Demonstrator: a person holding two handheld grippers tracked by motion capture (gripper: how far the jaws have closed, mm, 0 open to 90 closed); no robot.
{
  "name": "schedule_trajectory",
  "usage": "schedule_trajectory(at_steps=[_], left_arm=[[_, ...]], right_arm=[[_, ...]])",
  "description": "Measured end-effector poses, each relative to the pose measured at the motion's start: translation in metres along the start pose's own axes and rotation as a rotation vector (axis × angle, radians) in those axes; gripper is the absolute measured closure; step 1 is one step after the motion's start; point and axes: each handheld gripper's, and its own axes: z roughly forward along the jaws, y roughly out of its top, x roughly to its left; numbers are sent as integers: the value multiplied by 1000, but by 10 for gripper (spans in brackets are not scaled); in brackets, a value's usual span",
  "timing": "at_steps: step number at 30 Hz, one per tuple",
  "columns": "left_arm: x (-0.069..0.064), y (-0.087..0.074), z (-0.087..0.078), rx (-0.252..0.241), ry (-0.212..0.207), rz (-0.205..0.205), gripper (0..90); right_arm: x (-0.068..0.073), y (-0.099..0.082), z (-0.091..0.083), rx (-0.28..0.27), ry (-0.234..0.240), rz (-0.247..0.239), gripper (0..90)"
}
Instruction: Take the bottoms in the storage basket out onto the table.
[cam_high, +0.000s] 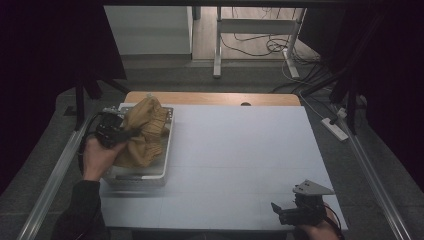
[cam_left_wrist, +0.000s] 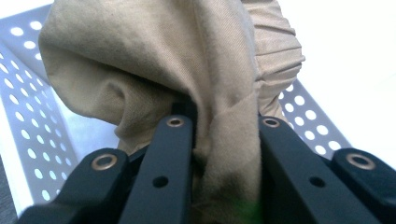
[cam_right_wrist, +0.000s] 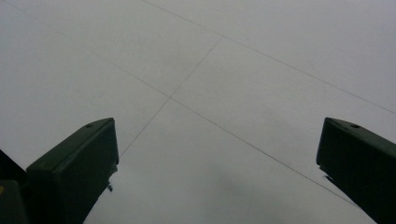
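A mustard-tan cloth (cam_high: 144, 131) is bunched up over a white perforated tray (cam_high: 167, 150) at the table's left. My left gripper (cam_high: 122, 134) is shut on a fold of that cloth (cam_left_wrist: 219, 93), with fabric pinched between the black jaws, and part of the cloth is raised above the tray (cam_left_wrist: 28, 116). My right gripper (cam_high: 280, 212) rests low at the table's front right corner. Its jaws stand wide apart with nothing between them over the bare white tabletop (cam_right_wrist: 210, 70).
The white table (cam_high: 240, 150) has a wooden strip along its far edge. Metal rails run down both sides of the table. Beyond it stand a desk frame (cam_high: 255, 35), loose cables and a power strip (cam_high: 334, 127) on the floor.
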Motion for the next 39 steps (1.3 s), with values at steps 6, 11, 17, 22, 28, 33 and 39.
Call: schedule_trajectory(at_steps=[6, 11, 17, 22, 28, 33, 39], left_arm=[[0, 3, -10, -33, -29, -15, 823], [-1, 5, -18, -51, -27, -14, 822], [-3, 8, -27, -67, -25, -7, 822], [-4, 10, -36, -86, -26, -9, 823], [-10, 14, -44, -107, -28, -1, 823], [-18, 19, -49, -120, -41, 19, 822], [-26, 24, -53, -129, -48, 38, 822]], right_arm=[[0, 0, 0, 1, -1, 0, 0], [0, 0, 0, 2, -1, 0, 0], [0, 0, 0, 4, -2, -1, 0], [0, 0, 1, 5, -3, 0, 0], [0, 0, 1, 7, -4, -1, 0], [0, 0, 1, 8, -4, 0, 0], [0, 0, 1, 9, -4, 1, 0]])
